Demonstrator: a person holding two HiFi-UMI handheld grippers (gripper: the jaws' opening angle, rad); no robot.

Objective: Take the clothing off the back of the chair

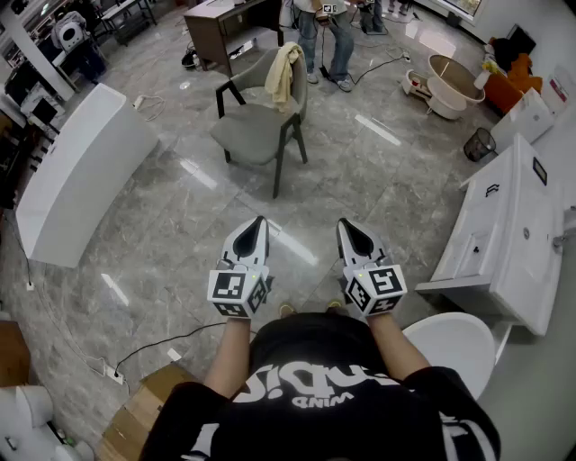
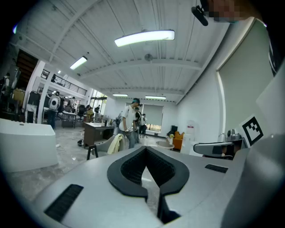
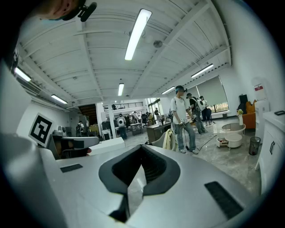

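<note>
A grey chair (image 1: pixel 256 126) stands on the marble floor some way ahead of me. A pale yellow piece of clothing (image 1: pixel 283 74) hangs over its backrest. My left gripper (image 1: pixel 259 222) and right gripper (image 1: pixel 346 225) are held side by side near my body, far short of the chair, both pointing toward it. Both have their jaws shut with nothing between them. The left gripper view shows the clothing (image 2: pixel 116 143) small and distant on the chair (image 2: pixel 103 145) beyond the left gripper (image 2: pixel 146 148). In the right gripper view the clothing (image 3: pixel 168 139) is just past the right gripper (image 3: pixel 142 147).
A long white counter (image 1: pixel 76 171) stands left, a white cabinet (image 1: pixel 504 225) right, and a white round seat (image 1: pixel 454 342) by my right side. People (image 1: pixel 328 36) and a brown desk (image 1: pixel 225 27) are behind the chair. A wire bin (image 1: pixel 480 144), a round tub (image 1: pixel 450 85) and a cardboard box (image 1: pixel 135 414) are also here.
</note>
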